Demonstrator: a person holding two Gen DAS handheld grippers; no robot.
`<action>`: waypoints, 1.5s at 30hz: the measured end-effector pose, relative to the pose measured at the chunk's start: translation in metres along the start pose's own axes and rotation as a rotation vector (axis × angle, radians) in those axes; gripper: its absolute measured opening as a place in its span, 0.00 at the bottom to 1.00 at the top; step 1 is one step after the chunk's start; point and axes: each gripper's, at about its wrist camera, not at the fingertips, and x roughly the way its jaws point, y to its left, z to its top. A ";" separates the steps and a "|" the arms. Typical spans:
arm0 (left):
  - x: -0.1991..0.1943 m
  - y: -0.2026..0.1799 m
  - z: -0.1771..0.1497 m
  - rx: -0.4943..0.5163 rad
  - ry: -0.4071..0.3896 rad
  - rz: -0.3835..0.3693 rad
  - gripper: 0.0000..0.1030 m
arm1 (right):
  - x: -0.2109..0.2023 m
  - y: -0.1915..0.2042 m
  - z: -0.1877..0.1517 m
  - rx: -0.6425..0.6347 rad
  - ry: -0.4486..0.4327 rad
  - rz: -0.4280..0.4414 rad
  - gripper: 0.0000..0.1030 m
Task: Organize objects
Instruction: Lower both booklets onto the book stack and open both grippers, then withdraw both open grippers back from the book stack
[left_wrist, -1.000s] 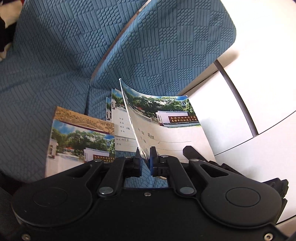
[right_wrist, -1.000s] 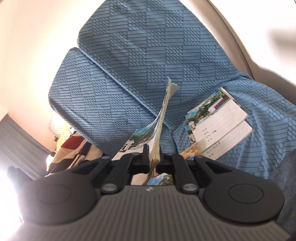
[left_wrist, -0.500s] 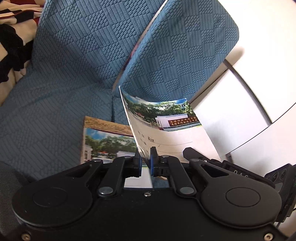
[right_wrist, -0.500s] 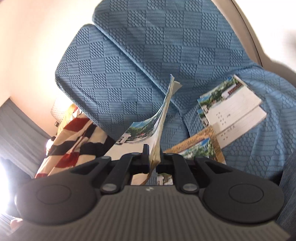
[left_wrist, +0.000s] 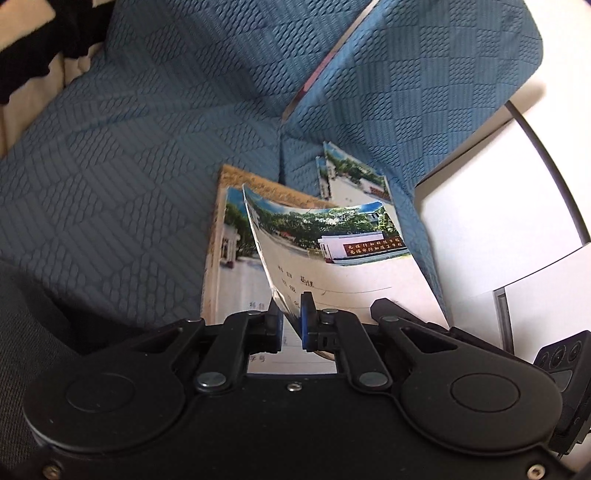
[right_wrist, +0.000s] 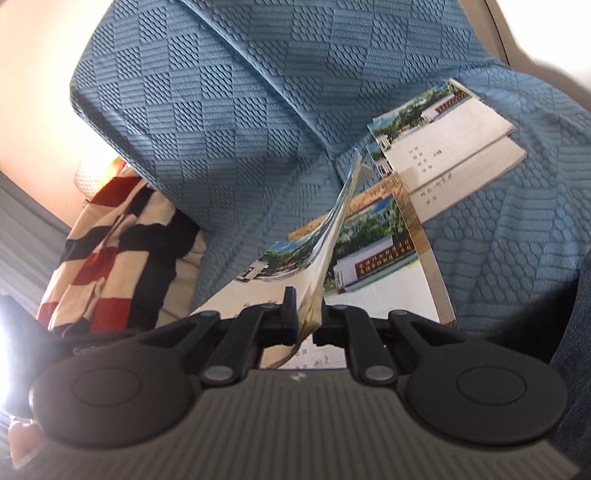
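Both grippers clamp one notebook, held above a blue sofa.

Left wrist view: left gripper (left_wrist: 291, 317) jaws nearly closed, pinching the notebook (left_wrist: 354, 266) at its lower edge. The cover curves up toward 12 and fans right toward 2, showing a photo of trees and a white building over lined fields with handwriting. The tip of the right gripper (left_wrist: 391, 308) shows at 3 of the left jaws, touching the same cover.

Under the held notebook, toward 10, lies a tan-bordered book (left_wrist: 236, 258) flat on the sofa seat (left_wrist: 129, 192). At 12 to 1, beyond it, two more booklets (left_wrist: 351, 177) lie overlapped against the back cushion (left_wrist: 406, 96). White panels (left_wrist: 491, 206) at 3. Striped cloth (left_wrist: 33, 48) at 10, top corner.

Right wrist view: right gripper (right_wrist: 308, 314) jaws narrow, gripping the same notebook (right_wrist: 328, 243) seen edge-on, its pages bowing up toward 12. The tan-bordered book (right_wrist: 384, 258) lies flat just past the jaws, at 1. The two booklets (right_wrist: 443, 144) lie at 1 to 2, overlapped, touching the tan book's far corner. Striped cloth (right_wrist: 122, 236) bunched at 9. Sofa cushion (right_wrist: 207, 92) fills 11 to 12.
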 end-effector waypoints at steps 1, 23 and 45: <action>0.002 0.003 -0.001 -0.010 0.005 0.000 0.08 | 0.002 -0.001 -0.001 -0.003 0.004 -0.001 0.10; 0.015 0.010 -0.011 -0.039 0.068 0.061 0.23 | 0.013 -0.015 -0.004 0.035 0.105 -0.087 0.43; -0.032 -0.055 -0.015 0.153 -0.098 0.104 0.23 | -0.072 0.002 0.017 -0.214 -0.102 -0.212 0.46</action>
